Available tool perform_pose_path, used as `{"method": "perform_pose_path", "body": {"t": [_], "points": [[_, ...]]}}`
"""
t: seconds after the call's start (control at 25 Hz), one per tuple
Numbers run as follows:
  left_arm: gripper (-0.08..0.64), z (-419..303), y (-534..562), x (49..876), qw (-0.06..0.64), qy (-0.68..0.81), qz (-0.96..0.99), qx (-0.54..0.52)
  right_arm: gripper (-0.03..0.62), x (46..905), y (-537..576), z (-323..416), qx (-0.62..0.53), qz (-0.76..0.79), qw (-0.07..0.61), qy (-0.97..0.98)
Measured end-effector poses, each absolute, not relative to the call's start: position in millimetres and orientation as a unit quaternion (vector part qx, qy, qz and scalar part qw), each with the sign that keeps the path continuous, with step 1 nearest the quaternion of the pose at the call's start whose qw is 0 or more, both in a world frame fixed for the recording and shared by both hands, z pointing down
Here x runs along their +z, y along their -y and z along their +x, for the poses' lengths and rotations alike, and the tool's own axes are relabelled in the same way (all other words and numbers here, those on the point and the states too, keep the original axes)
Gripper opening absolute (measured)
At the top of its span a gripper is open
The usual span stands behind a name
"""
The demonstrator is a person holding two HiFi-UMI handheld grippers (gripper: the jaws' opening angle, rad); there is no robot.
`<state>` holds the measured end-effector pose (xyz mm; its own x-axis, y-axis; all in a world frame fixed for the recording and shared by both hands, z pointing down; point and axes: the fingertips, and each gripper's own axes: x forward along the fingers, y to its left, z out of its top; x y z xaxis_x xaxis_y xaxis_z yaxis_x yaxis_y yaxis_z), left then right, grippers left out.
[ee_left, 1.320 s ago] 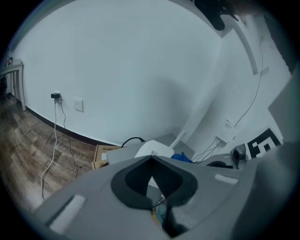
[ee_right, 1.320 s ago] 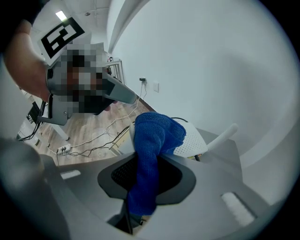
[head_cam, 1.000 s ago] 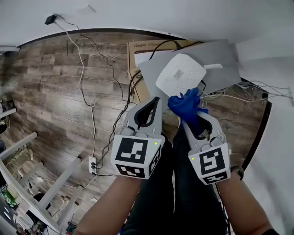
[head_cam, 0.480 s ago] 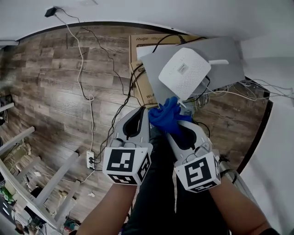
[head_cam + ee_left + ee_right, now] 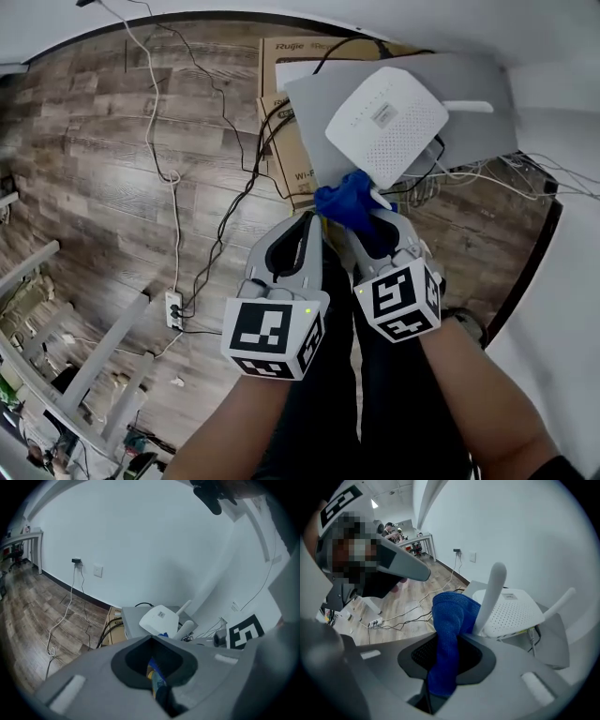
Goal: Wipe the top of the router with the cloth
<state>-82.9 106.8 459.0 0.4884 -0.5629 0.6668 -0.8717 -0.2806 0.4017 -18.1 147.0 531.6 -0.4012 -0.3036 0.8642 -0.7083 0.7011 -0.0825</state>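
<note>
Two hand-held grippers sit side by side above the wooden floor (image 5: pixel 112 178). The right gripper (image 5: pixel 367 225) has its jaws closed on a bunched blue cloth (image 5: pixel 343 201), which sticks out past the tips. The cloth rests against one antenna (image 5: pixel 490 597) at the near edge of the white router (image 5: pixel 386 122), not on its top. The router lies on a grey board (image 5: pixel 487 98) over cardboard boxes (image 5: pixel 281 56). The left gripper (image 5: pixel 311 225) has its jaws together; a blue-yellow sliver in the gap is unidentifiable.
</note>
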Motion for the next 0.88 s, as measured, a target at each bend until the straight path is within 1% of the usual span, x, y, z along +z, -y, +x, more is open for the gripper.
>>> {"method": "perform_pose_path", "body": {"t": [0.16, 0.52, 0.88], "points": [[0.000, -74.2, -102.8, 454.1, 0.379, 0.457, 0.780, 0.198, 0.114, 525.1, -141.3, -8.0, 0.225, 0.329, 0.447, 0.801], [0.000, -71.9, -80.0, 422.8, 0.358, 0.458, 0.789, 0.198, 0.114, 469.9, -136.7, 0.7, 0.207, 0.340, 0.426, 0.812], [0.000, -36.8, -45.3, 373.2, 0.325, 0.442, 0.814, 0.193, 0.114, 403.7, -124.4, 14.8, 0.215, 0.360, 0.382, 0.824]]}}
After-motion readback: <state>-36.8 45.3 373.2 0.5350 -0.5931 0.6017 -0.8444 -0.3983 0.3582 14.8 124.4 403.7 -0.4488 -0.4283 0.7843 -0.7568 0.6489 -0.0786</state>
